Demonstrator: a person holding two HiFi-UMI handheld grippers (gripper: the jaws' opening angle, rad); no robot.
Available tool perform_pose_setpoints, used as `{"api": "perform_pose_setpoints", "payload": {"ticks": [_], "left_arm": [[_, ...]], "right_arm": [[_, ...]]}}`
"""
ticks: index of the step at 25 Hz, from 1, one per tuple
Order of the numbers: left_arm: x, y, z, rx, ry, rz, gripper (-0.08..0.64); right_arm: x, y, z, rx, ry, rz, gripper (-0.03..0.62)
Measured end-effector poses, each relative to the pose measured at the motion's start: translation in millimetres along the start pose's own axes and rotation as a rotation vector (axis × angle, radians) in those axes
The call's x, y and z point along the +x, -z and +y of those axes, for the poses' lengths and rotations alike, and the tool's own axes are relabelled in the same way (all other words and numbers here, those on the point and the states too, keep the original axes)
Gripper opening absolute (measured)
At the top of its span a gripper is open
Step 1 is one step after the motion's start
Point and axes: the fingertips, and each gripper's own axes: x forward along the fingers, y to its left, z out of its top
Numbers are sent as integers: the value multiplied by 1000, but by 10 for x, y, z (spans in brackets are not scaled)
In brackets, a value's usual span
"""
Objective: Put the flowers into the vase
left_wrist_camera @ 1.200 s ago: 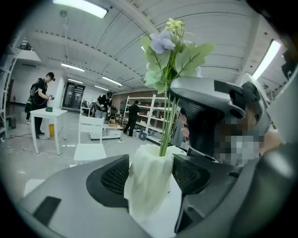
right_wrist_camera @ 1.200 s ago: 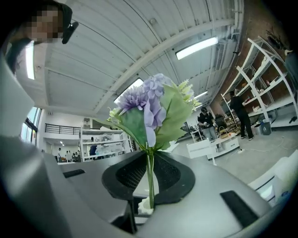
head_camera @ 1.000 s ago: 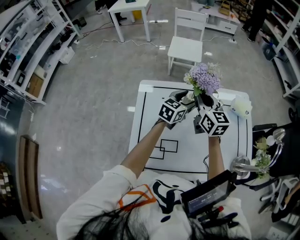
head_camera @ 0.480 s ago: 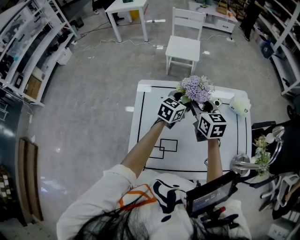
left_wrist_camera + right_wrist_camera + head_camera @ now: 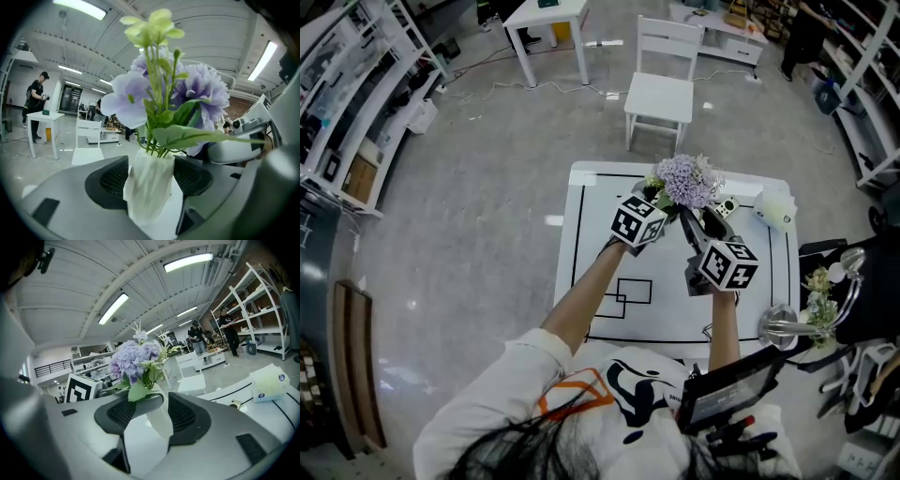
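Observation:
A bunch of lilac flowers (image 5: 682, 181) with green leaves stands upright in a white faceted vase (image 5: 150, 187) at the far middle of the table. My left gripper (image 5: 664, 210) is shut on the vase, whose body fills the gap between its pads (image 5: 107, 183). My right gripper (image 5: 703, 232) has just been opening and now stands open with nothing between its fingers. It sits a little nearer to me than the flowers. From the right gripper view the vase (image 5: 159, 416) and flowers (image 5: 133, 359) stand a short way ahead.
The white table (image 5: 581, 281) bears black outlines. A pale roll (image 5: 776, 208) and a small tape roll (image 5: 727, 206) lie at its far right. Beyond the table stands a white chair (image 5: 661, 89). A stand with more flowers (image 5: 820, 300) is at the right.
My right gripper let go of the flower stems, opened and drew back toward me and lower. The flowers sank into the vase. The left gripper kept still on the vase.

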Motion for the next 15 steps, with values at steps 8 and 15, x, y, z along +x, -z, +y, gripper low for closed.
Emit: {"api": "perform_pose_setpoints", "payload": {"ticks": [8, 15], "left_arm": [[-116, 71, -41, 41, 4, 6, 342], [-491, 262, -65, -3, -20, -16, 342]], "right_arm": [[-128, 108, -34, 73, 6, -7, 205], [-235, 198, 108, 67, -15, -7, 206]]}}
